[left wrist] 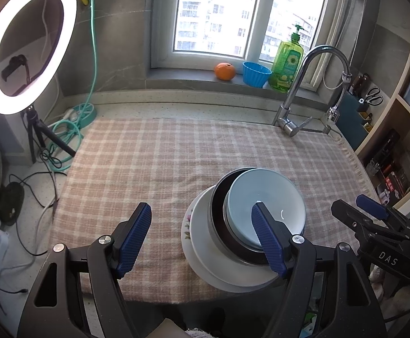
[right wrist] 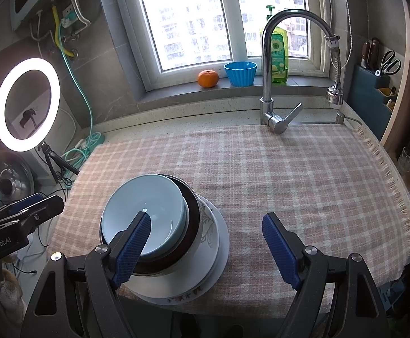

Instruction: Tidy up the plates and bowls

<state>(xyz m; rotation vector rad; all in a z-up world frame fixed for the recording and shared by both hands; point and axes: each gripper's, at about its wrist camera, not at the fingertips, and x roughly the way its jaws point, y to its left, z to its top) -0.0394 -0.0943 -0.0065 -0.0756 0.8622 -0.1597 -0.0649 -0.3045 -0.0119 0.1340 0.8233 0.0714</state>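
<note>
A stack of dishes stands on the checked cloth near its front edge. A pale blue bowl sits on top, nested in a dark bowl, on white plates, the lowest with a floral rim. The stack also shows in the right wrist view, with the blue bowl on top and the white plates below. My left gripper is open and empty, its right finger in front of the stack. My right gripper is open and empty, its left finger in front of the blue bowl.
A chrome faucet stands at the back right of the cloth. An orange, a blue cup and a green soap bottle sit on the sill. A ring light on a tripod and cables are left.
</note>
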